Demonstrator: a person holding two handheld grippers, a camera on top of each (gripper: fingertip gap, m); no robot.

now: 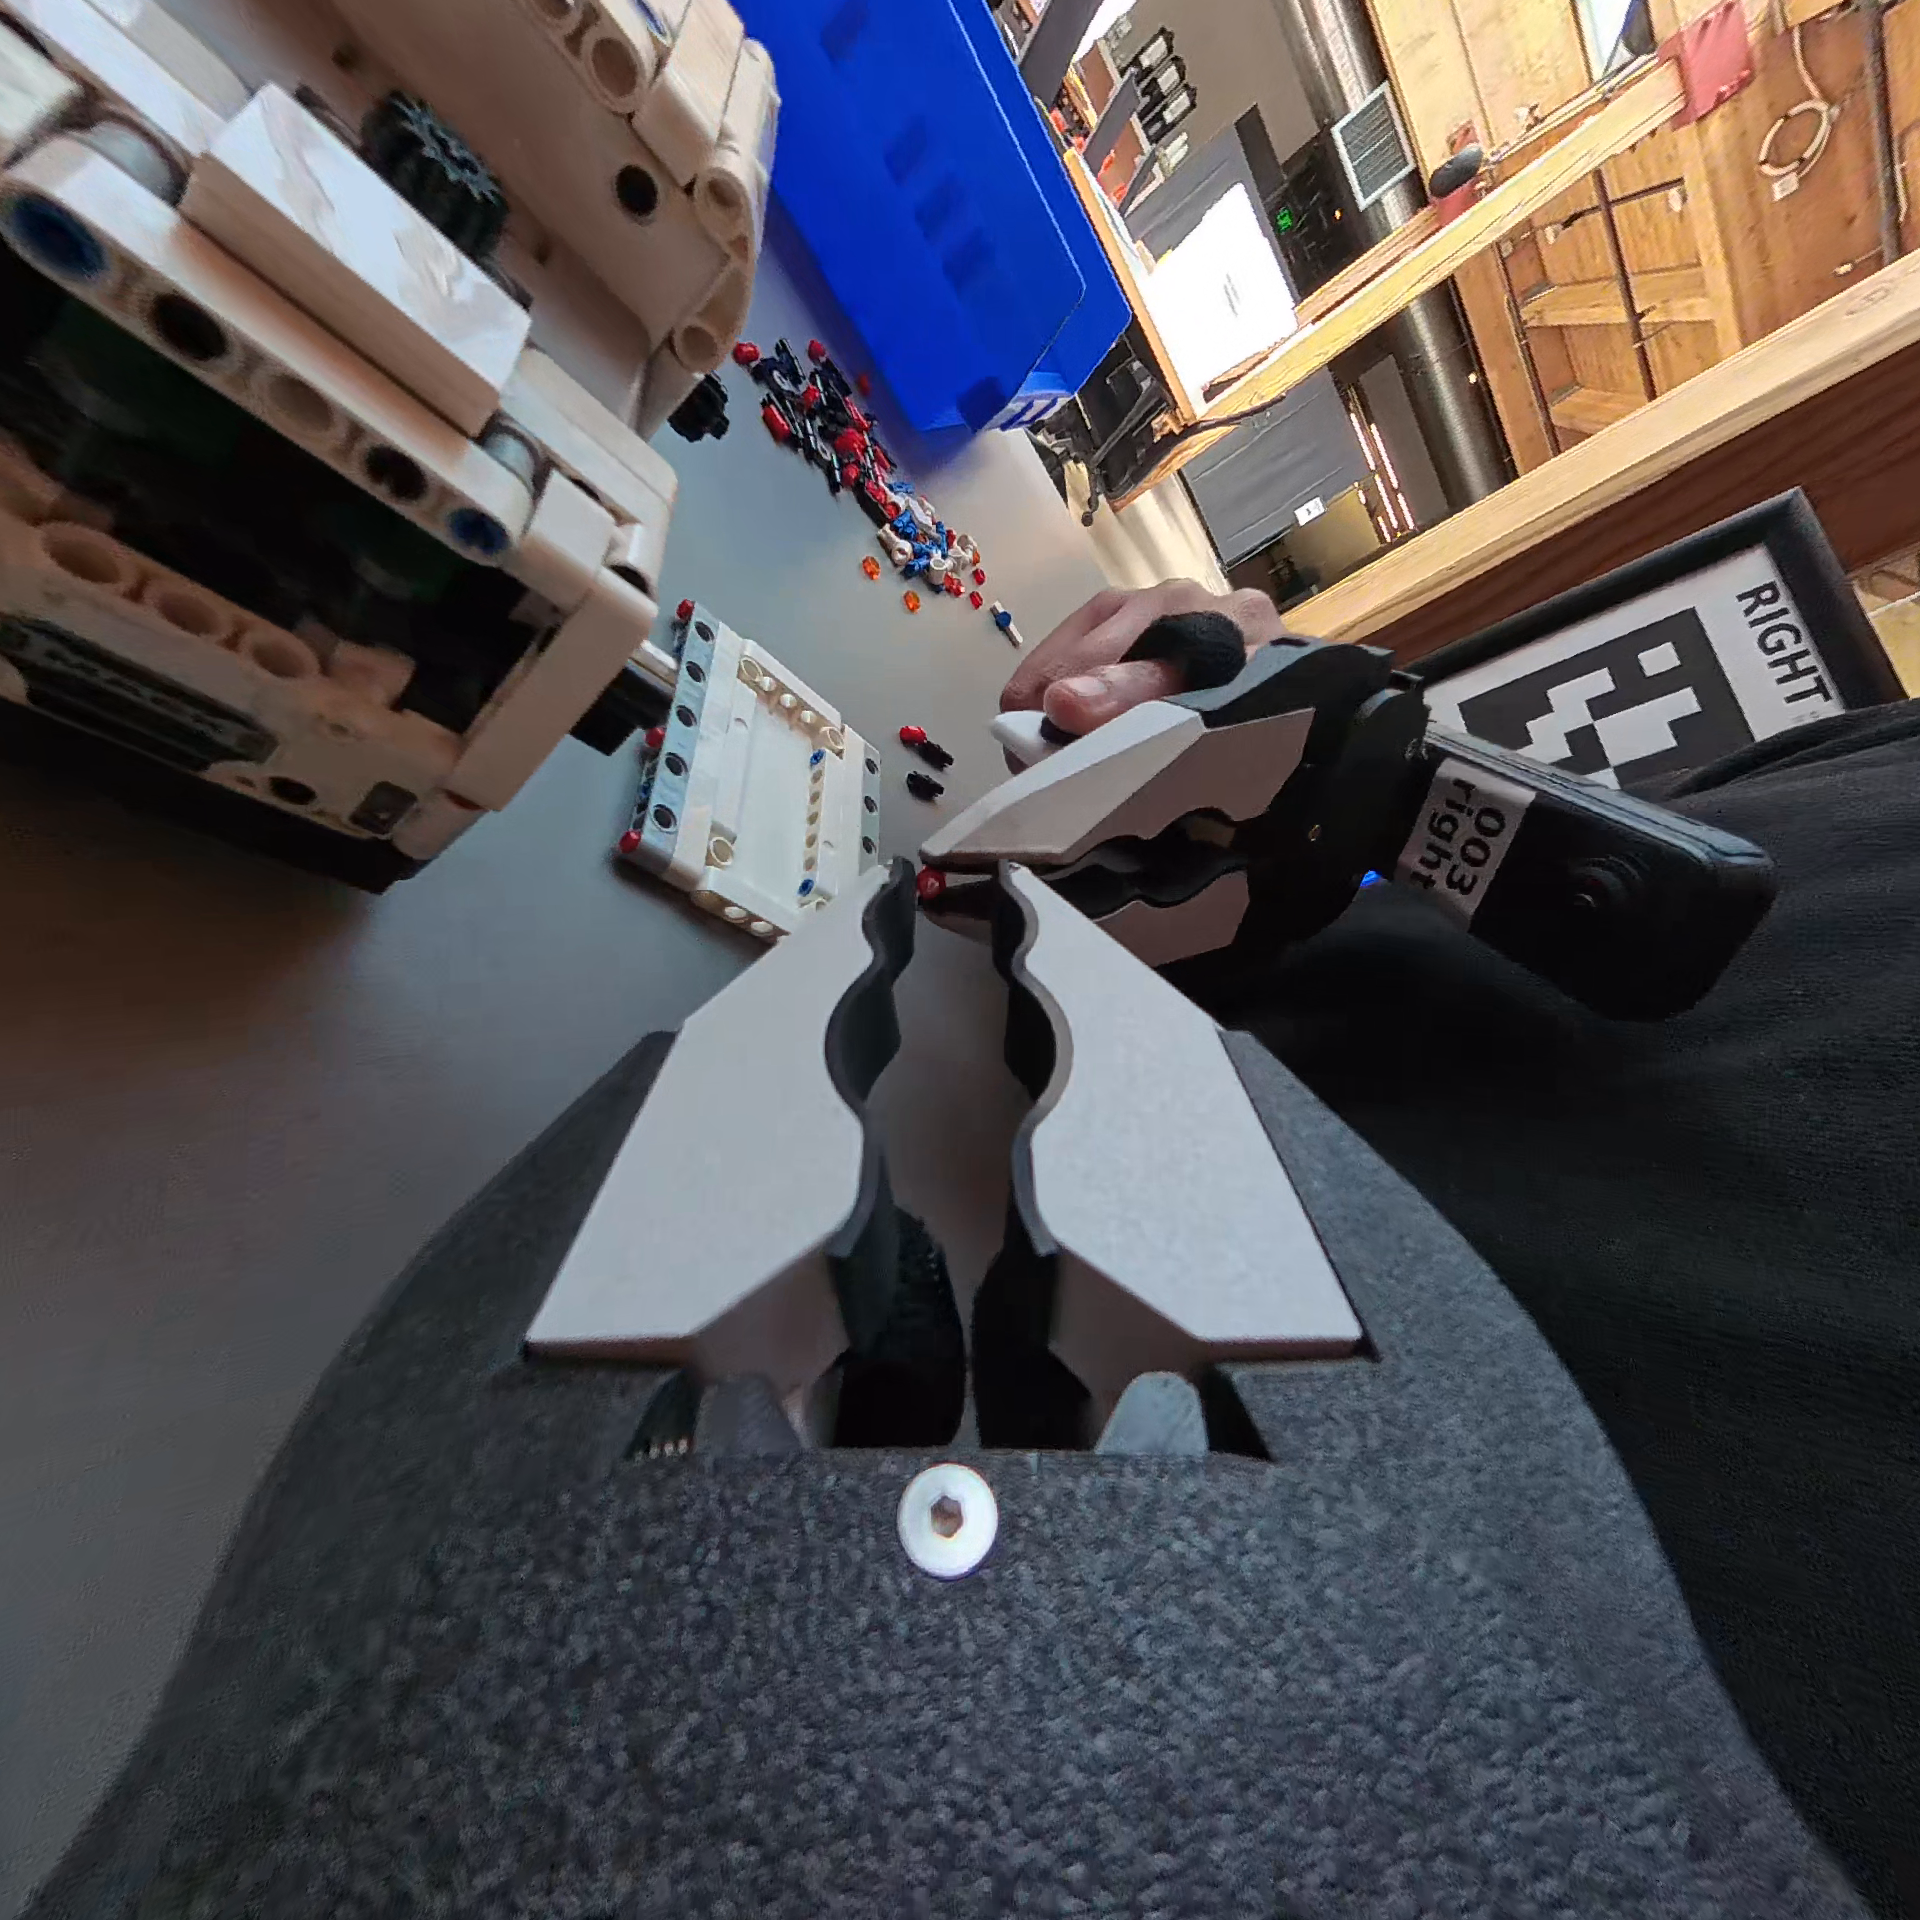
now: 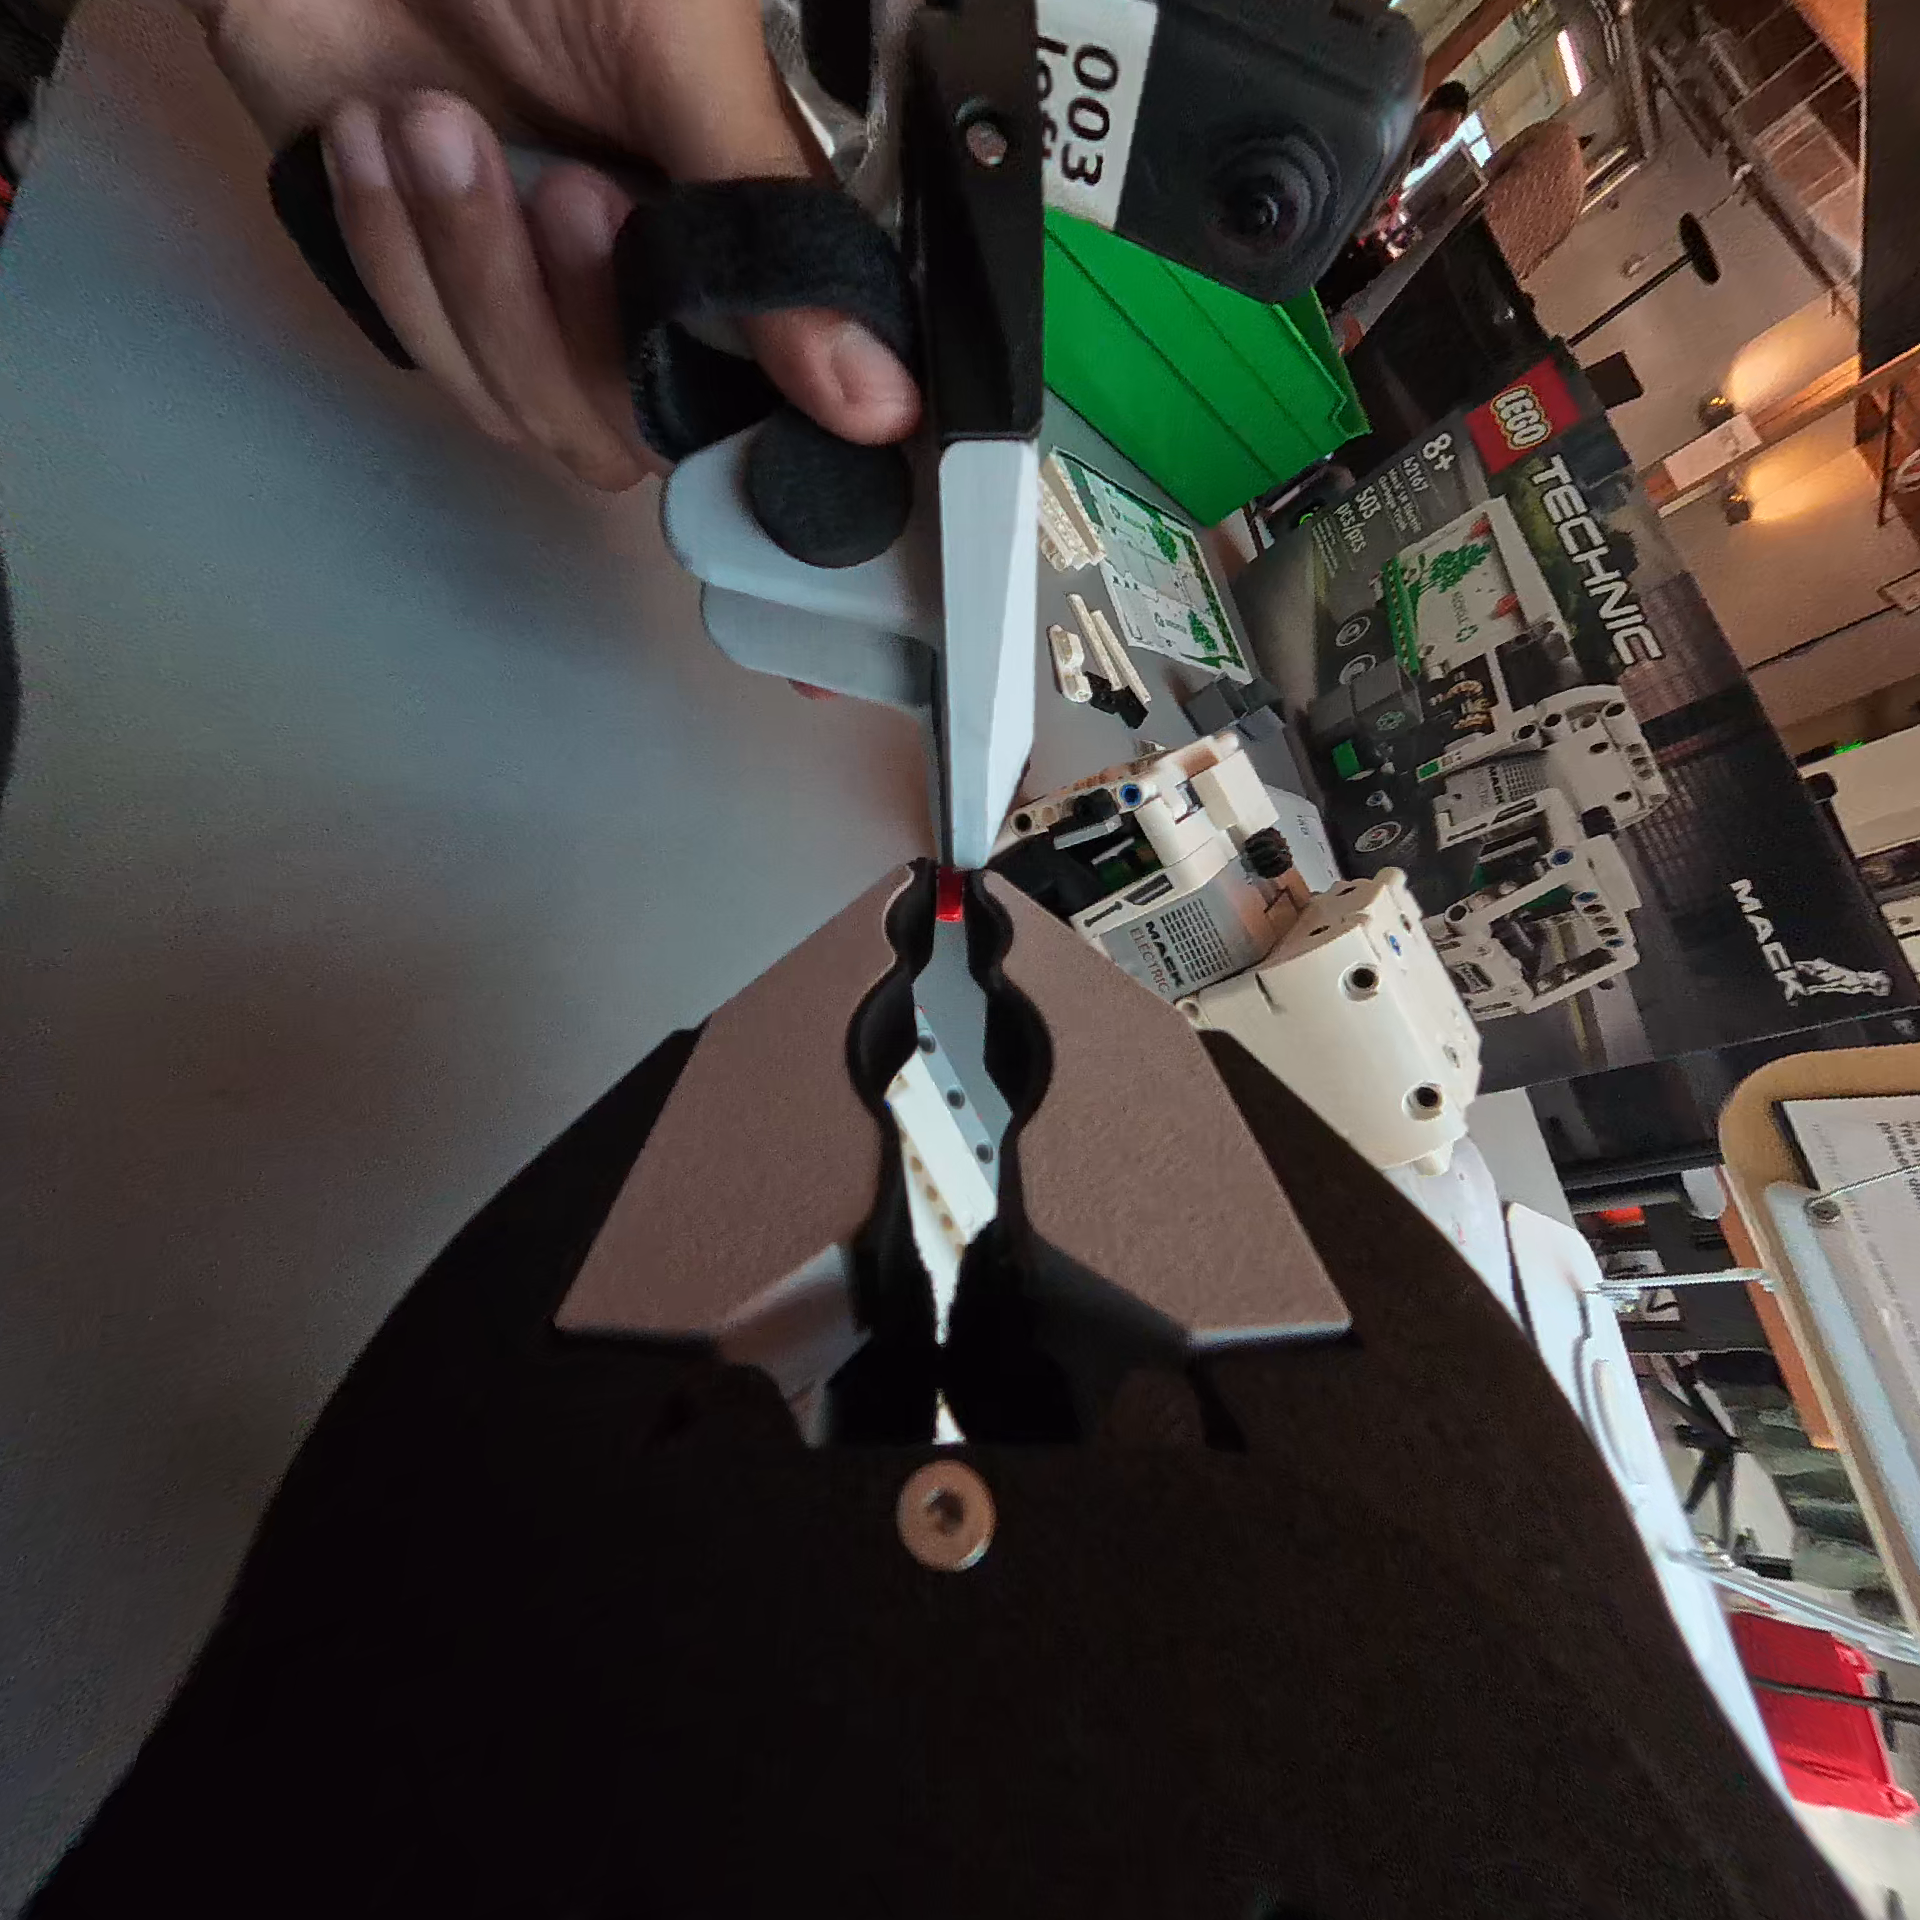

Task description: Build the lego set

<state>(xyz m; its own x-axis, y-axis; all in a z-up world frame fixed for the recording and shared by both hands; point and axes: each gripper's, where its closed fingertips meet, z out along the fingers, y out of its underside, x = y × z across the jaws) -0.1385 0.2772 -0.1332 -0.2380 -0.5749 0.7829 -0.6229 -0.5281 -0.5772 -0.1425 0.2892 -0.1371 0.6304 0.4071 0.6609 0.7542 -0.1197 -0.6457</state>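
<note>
My right gripper (image 2: 948, 878) is shut on a small red pin (image 2: 948, 902) at its fingertips. In the left wrist view it (image 1: 928, 879) comes in from the right with the red pin (image 1: 931, 884) at its tip. My left gripper (image 1: 953, 878) is slightly open, and its tips stand around the pin and the right gripper's tip. In the right wrist view the left gripper (image 2: 964, 847) points down onto the pin. A white frame subassembly (image 1: 758, 790) lies on the table just beyond. The partly built white truck (image 1: 312, 416) stands to the left.
A pile of small red, black and blue parts (image 1: 862, 457) lies in front of a blue bin (image 1: 935, 208). Two loose pins (image 1: 925, 753) lie near the frame. A green bin (image 2: 1174, 353), a sticker sheet (image 2: 1153, 561) and the set's box (image 2: 1558, 727) stand behind the truck (image 2: 1247, 935).
</note>
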